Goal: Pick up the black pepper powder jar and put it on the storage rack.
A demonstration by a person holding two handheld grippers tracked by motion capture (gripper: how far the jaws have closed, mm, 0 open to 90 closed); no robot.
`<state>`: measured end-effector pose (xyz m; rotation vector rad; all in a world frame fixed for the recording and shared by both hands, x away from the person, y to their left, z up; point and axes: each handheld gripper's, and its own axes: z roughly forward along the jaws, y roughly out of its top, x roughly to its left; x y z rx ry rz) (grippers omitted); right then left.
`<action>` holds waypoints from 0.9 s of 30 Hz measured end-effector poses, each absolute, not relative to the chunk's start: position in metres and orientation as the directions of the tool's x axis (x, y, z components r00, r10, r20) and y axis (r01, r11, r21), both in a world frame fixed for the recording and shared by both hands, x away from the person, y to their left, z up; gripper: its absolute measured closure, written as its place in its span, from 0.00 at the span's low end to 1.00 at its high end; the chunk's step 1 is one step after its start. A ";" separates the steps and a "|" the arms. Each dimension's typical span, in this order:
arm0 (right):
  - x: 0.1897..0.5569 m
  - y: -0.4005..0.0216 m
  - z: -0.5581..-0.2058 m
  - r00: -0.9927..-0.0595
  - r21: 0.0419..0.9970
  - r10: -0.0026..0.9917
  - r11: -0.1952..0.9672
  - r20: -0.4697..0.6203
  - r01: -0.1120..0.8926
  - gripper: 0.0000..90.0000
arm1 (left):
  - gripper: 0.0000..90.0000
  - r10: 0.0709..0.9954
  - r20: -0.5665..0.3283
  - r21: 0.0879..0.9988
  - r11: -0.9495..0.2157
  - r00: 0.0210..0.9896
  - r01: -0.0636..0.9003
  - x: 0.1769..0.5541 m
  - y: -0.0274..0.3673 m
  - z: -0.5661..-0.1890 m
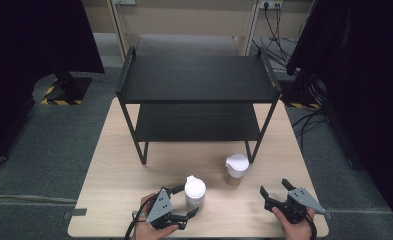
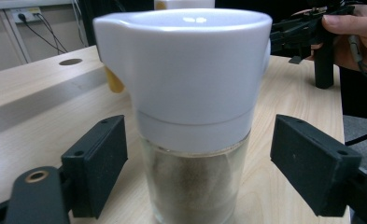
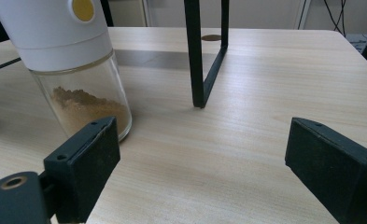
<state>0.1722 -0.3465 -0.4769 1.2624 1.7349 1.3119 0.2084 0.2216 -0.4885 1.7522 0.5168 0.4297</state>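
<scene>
Two glass jars with white pouring lids, holding brown powder, stand upright on the wooden table. The nearer jar sits between the jaws of my left gripper. A small gap shows on each side between its pads and the glass, so this gripper is open around it. The second jar stands farther right, near the rack's front right leg. My right gripper is open over bare table, with that jar just beyond its left jaw.
A black two-shelf rack stands at the back of the table, both shelves bare; one leg rises ahead of the right gripper. Dark stands and cables flank the table on the floor. The other hand with its gripper shows at the upper right of the left gripper view.
</scene>
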 end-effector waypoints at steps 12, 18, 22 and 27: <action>0.173 -0.347 -0.477 -0.355 0.945 0.932 0.046 0.076 0.324 0.11 | 0.25 0.559 0.003 0.968 -0.211 0.829 0.138 0.215 0.212 -0.489; 0.173 -0.347 -0.477 -0.356 0.944 0.931 0.048 0.076 0.325 0.11 | 0.29 0.560 -0.011 0.968 -0.203 0.829 0.150 0.218 0.209 -0.492; 0.173 -0.348 -0.476 -0.356 0.944 0.931 0.048 0.076 0.327 0.11 | 0.31 0.564 -0.015 0.967 -0.201 0.826 0.155 0.219 0.207 -0.493; 0.173 -0.348 -0.476 -0.356 0.943 0.931 0.045 0.080 0.328 0.11 | 0.33 0.565 -0.011 0.966 -0.206 0.825 0.154 0.220 0.207 -0.492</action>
